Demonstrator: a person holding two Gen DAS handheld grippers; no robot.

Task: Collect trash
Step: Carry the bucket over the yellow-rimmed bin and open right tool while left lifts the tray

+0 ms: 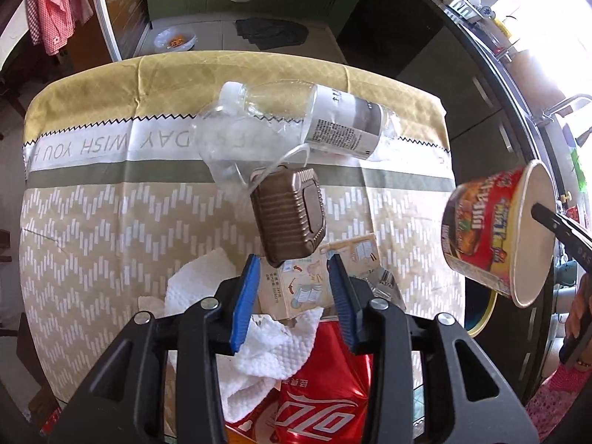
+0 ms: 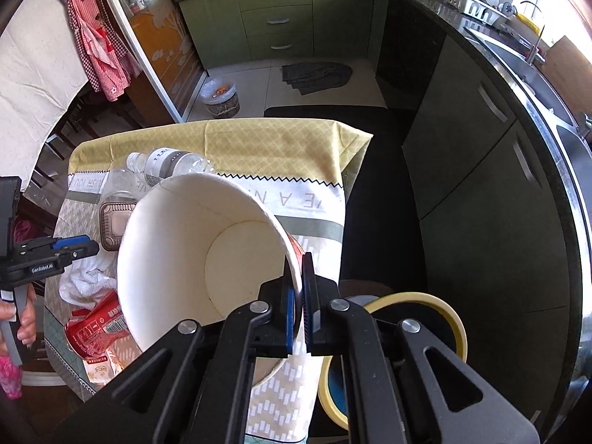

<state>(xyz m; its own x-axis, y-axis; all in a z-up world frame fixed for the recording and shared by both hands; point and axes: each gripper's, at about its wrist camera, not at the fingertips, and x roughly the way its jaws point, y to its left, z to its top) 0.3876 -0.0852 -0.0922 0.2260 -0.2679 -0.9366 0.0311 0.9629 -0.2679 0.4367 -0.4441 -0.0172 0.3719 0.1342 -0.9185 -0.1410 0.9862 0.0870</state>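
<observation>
My right gripper (image 2: 298, 262) is shut on the rim of an empty noodle cup (image 2: 185, 240), holding it tilted in the air past the table's right edge. The left wrist view shows that cup (image 1: 481, 229), red and printed, off to the right. My left gripper (image 1: 294, 262) hangs open over a paper packet (image 1: 296, 285), and its pads press on nothing. Just beyond its tips lies a brown plastic container (image 1: 292, 214). A clear bottle (image 1: 333, 118) and a clear bag (image 1: 236, 140) lie farther back. White tissue (image 1: 270, 351) and a crushed red can (image 1: 325, 388) lie below the fingers.
A yellow-rimmed bin (image 2: 444, 303) stands on the floor below the cup, beside the table (image 2: 314, 140) with its patterned cloth. A small lined basket (image 2: 222, 96) and a dark mat (image 2: 318, 76) lie on the far floor. Green cabinets and a dark counter (image 2: 536, 111) run along the right.
</observation>
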